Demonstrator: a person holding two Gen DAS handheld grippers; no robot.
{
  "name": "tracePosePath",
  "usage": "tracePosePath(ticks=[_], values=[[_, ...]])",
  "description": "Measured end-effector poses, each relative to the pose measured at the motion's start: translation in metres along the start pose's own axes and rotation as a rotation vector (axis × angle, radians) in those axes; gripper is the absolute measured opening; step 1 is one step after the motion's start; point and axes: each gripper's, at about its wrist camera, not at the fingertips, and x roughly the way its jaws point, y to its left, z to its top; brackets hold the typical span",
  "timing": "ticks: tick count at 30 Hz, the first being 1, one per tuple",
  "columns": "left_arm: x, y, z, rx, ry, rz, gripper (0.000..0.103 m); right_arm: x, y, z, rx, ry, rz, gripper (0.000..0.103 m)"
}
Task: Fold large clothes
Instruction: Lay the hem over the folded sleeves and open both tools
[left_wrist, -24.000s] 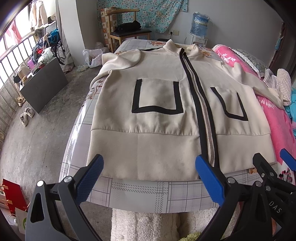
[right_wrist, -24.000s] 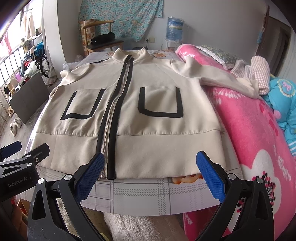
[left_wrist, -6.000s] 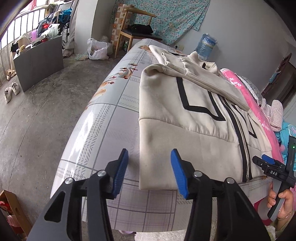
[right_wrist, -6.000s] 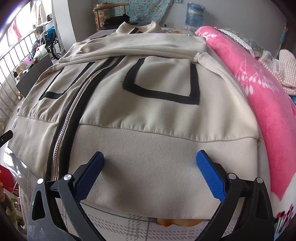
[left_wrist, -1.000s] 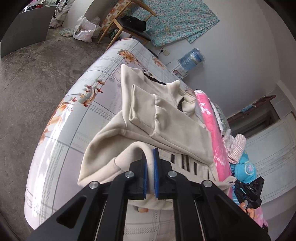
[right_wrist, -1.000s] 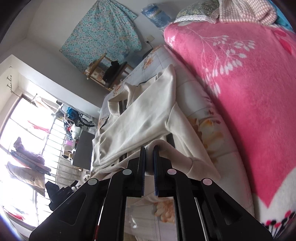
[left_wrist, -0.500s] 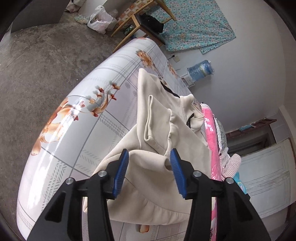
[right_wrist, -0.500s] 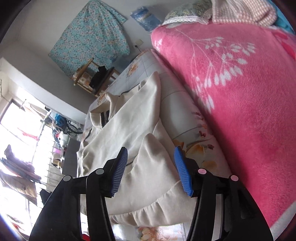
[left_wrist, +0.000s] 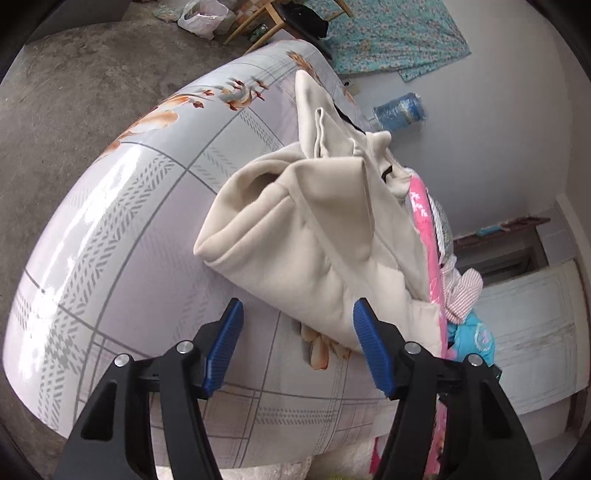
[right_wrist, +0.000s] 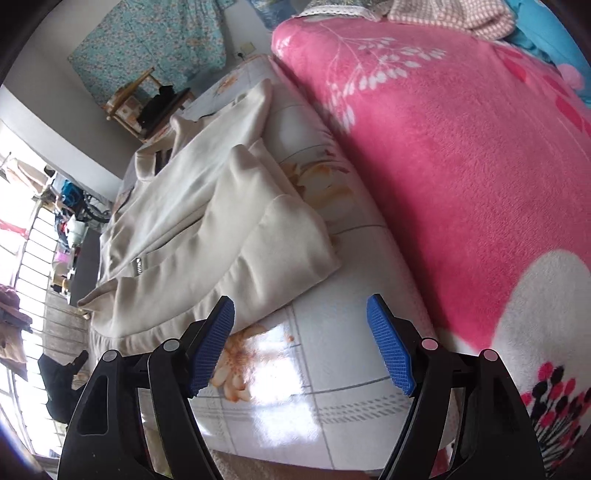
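While both the left gripper (left_wrist: 297, 345) and right gripper (right_wrist: 300, 341) gape wide and empty, the folded jacket (left_wrist: 314, 236) fills frame centre on the bed (left_wrist: 122, 229); its small dark tag (right_wrist: 138, 266) is unreadable.

Both grippers' jaws have released the now-folded jacket (left_wrist: 325, 258)

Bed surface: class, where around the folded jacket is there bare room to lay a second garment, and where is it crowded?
Bare sheet lies between the jacket and the floor-side edge, and ahead of both open grippers. Crowded toward the pink blanket; only a narrow strip shows there.
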Motion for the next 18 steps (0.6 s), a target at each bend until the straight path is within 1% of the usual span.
tracePosePath(ticks=[2,3,6,8,9,10,11,12,14,15,16,17,18], values=[[0.002,-0.004,0.003,0.014,-0.038,0.034,0.06,0.004,-0.001,0.003,-0.003,-0.036,-0.039,0.071],[0.004,-0.006,0.004,0.021,-0.05,0.045,0.06,0.006,-0.001,0.005,-0.003,-0.055,-0.045,0.07],[0.007,-0.006,0.007,-0.015,-0.091,0.037,0.06,0.013,-0.003,0.012,0.005,-0.109,-0.06,0.065],[0.009,-0.009,0.007,-0.013,-0.116,0.054,0.059,0.016,-0.002,0.015,0.004,-0.134,-0.075,0.06],[0.01,-0.012,0.006,0.0,-0.127,0.076,0.058,0.017,0.001,0.016,-0.009,-0.143,-0.082,0.057],[0.012,-0.018,0.006,0.02,-0.135,0.11,0.058,0.018,0.005,0.016,-0.025,-0.149,-0.082,0.052],[0.015,-0.024,0.006,0.048,-0.141,0.157,0.055,0.018,0.009,0.016,-0.043,-0.151,-0.084,0.048],[0.018,-0.03,0.005,0.08,-0.146,0.202,0.051,0.018,0.013,0.016,-0.06,-0.148,-0.08,0.047],[0.023,-0.037,0.002,0.129,-0.162,0.265,0.047,0.021,0.018,0.016,-0.088,-0.149,-0.079,0.047],[0.025,-0.04,0.001,0.149,-0.169,0.294,0.041,0.023,0.019,0.016,-0.104,-0.155,-0.087,0.046],[0.027,-0.041,0.0,0.17,-0.178,0.318,0.033,0.025,0.019,0.017,-0.116,-0.163,-0.092,0.041],[0.029,-0.043,-0.001,0.195,-0.185,0.342,0.028,0.025,0.02,0.017,-0.125,-0.168,-0.094,0.026],[0.031,-0.046,-0.003,0.224,-0.187,0.369,0.018,0.025,0.02,0.018,-0.129,-0.163,-0.089,0.015]])
